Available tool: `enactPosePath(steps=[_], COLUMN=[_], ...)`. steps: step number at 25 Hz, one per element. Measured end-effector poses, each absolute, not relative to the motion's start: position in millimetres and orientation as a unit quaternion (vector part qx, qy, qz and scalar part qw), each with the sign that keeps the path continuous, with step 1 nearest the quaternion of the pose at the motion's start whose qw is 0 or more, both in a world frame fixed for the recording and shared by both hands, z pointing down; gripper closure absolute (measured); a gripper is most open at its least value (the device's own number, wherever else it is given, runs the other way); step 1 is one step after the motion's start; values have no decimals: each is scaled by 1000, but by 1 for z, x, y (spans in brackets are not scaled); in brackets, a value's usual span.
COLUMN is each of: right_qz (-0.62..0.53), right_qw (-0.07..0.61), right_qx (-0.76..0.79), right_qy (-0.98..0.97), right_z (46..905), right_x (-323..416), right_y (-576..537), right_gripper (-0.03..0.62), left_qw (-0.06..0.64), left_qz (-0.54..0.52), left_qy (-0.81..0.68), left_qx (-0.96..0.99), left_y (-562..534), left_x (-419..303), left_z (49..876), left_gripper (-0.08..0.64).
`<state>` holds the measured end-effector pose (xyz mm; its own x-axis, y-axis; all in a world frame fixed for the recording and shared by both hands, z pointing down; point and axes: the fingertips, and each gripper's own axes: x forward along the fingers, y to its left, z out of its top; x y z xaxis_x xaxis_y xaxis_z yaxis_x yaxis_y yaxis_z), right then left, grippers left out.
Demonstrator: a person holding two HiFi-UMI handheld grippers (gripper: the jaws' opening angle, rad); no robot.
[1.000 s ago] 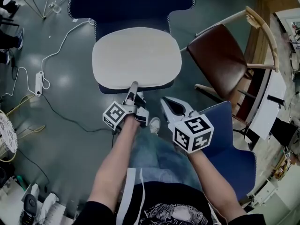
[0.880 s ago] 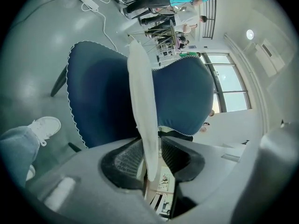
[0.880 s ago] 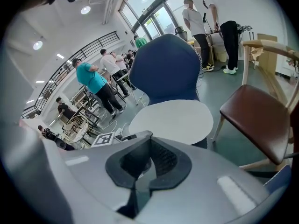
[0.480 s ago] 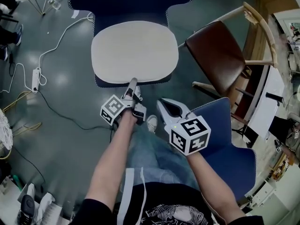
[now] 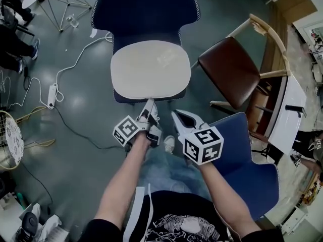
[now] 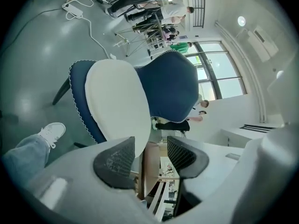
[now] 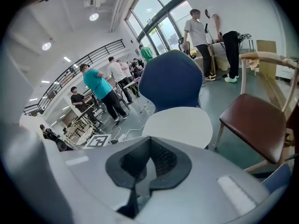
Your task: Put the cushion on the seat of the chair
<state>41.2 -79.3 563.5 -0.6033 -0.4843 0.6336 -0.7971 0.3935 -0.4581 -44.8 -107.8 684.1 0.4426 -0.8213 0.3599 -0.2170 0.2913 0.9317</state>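
One white cushion [image 5: 150,68] lies flat on the seat of the blue chair [image 5: 145,9] and covers most of it. Your left gripper [image 5: 149,104] is just off the seat's front edge. Its jaws are wide apart and closing, with nothing between them. Your right gripper [image 5: 178,117], near it, is closed and holds nothing.

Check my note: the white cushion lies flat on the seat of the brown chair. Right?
Wrong chair. The white cushion lies flat on the seat of the dark blue chair; the brown chair stands beside it. The head view shows it.
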Motion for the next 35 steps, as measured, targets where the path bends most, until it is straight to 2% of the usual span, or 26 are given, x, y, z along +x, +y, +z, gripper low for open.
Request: enactPosePath(steps=[9, 17, 20, 23, 29, 35], right_qz=[376, 354, 338, 323, 291, 280], right_qw=[172, 145, 137, 130, 125, 116], right_qx=[403, 400, 396, 393, 391, 387], right_qy=[-816, -833, -843, -851, -864, -871], right_z=[537, 501, 485, 471, 449, 436], right_x=[40, 36, 33, 34, 35, 41], right_y=[-68, -59, -56, -50, -39, -29], right_gripper=[595, 595, 595, 595, 595, 595], left_qw=[597, 507, 463, 424, 360, 308], left_qz=[-187, -120, -83, -47, 10, 62], left_qy=[-452, -465, -471, -470, -486, -481], left_qx=[636, 716, 746, 773, 797, 819], left_y=[-90, -75, -69, -59, -45, -33], left_x=[-31, -32, -28, -16, -8, 7], left_z=[600, 525, 500, 479, 454, 439], left_gripper=[377, 395, 439, 439, 529, 564])
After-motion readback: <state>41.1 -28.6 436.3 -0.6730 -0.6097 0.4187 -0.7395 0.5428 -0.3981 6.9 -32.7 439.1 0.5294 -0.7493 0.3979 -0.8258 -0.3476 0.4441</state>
